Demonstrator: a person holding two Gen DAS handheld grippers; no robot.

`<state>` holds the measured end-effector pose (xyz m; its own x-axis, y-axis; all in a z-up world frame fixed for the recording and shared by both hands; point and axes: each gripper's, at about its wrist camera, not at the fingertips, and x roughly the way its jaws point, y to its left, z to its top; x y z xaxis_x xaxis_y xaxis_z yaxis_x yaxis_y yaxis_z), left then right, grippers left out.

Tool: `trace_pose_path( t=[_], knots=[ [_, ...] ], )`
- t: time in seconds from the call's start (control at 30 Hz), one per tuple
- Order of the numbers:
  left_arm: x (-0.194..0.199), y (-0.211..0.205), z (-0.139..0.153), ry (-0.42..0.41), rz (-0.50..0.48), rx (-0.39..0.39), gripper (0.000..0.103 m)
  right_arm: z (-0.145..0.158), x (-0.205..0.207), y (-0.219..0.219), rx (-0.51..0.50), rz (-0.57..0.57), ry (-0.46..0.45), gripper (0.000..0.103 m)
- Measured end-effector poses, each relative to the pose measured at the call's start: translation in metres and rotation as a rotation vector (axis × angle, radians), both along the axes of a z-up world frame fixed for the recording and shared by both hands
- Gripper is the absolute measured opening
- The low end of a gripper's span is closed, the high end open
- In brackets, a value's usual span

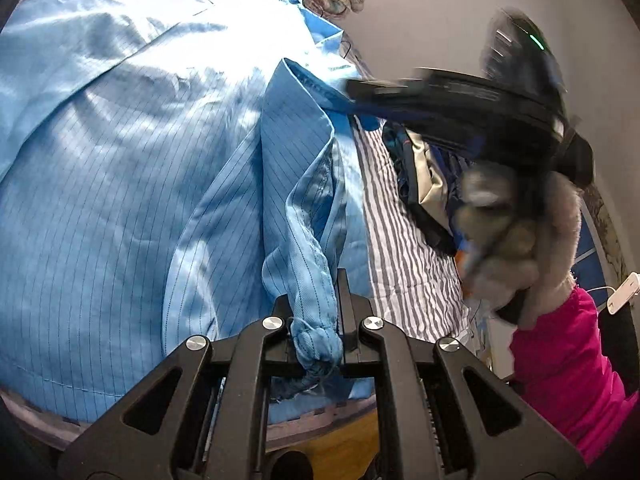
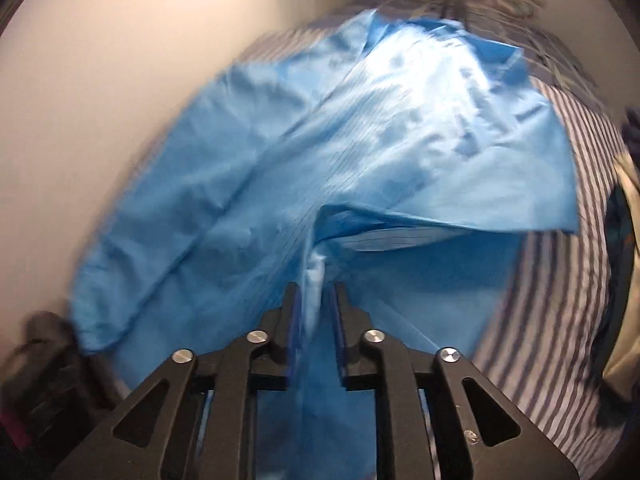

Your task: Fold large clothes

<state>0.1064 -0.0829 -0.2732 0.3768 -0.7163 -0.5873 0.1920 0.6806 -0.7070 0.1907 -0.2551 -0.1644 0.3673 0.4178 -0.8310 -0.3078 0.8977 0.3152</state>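
Observation:
A large light-blue coat (image 1: 140, 180) with thin dark pinstripes lies spread on a striped bed sheet (image 1: 404, 248). My left gripper (image 1: 314, 292) is shut on the bunched cuff (image 1: 316, 340) of a sleeve that runs up across the coat. My right gripper (image 1: 354, 89), held by a gloved hand (image 1: 520, 240) with a pink sleeve, points at the coat's far edge. In the right wrist view the coat (image 2: 360, 140) is partly folded over itself. A raised ridge of its fabric (image 2: 316, 276) stands between my right gripper's (image 2: 316, 288) fingers, with a gap on each side.
A heap of dark and cream clothes (image 1: 428, 184) lies on the sheet to the right of the coat. The striped sheet (image 2: 540, 320) runs along the coat's right side. A pale wall (image 2: 120, 80) borders the bed on the left. Wooden floor (image 1: 344, 440) shows below the bed edge.

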Motion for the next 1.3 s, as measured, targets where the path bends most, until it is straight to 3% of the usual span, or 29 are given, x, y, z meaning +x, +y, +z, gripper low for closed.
trace_pose_path(
  t=[0.1, 0.2, 0.27, 0.37, 0.5, 0.7, 0.73, 0.77, 0.83, 0.87, 1.13, 1.3],
  knots=[
    [0.0, -0.002, 0.001, 0.002, -0.001, 0.009, 0.007, 0.012, 0.008, -0.053, 0.0, -0.168, -0.062, 0.035],
    [0.002, -0.001, 0.0, -0.001, 0.003, 0.017, 0.007, 0.003, 0.037, -0.106, -0.025, -0.382, -0.065, 0.038],
    [0.003, 0.0, -0.001, -0.003, 0.005, 0.024, 0.007, -0.007, 0.058, -0.125, -0.048, -0.464, -0.057, 0.038],
    [0.003, 0.003, 0.002, -0.003, 0.015, 0.032, 0.007, -0.029, 0.092, -0.143, -0.07, -0.533, -0.021, 0.05],
    [-0.002, 0.009, 0.002, 0.008, 0.021, 0.03, 0.007, -0.06, 0.122, -0.16, -0.009, -0.596, 0.045, 0.053],
    [-0.002, 0.015, -0.003, 0.02, 0.021, 0.019, 0.007, -0.086, 0.132, -0.172, 0.116, -0.614, 0.135, 0.052],
    [-0.002, 0.015, -0.003, 0.022, 0.021, 0.017, 0.007, -0.085, 0.132, -0.172, 0.136, -0.612, 0.129, 0.041],
    [0.0, 0.015, -0.005, 0.024, 0.022, 0.014, 0.007, -0.082, 0.133, -0.171, 0.154, -0.604, 0.126, 0.021],
    [0.001, 0.017, -0.006, 0.031, 0.022, 0.002, 0.007, -0.077, 0.138, -0.168, 0.175, -0.584, 0.128, 0.006],
    [0.002, 0.017, -0.007, 0.033, 0.023, -0.005, 0.007, -0.069, 0.14, -0.165, 0.166, -0.574, 0.11, 0.003],
    [0.001, 0.036, -0.005, 0.07, 0.039, -0.122, 0.007, 0.009, 0.177, -0.115, 0.017, -0.44, -0.019, 0.001],
    [-0.003, 0.048, -0.004, 0.089, 0.052, -0.165, 0.007, 0.031, 0.216, -0.037, -0.147, -0.297, -0.085, 0.001]
  ],
)
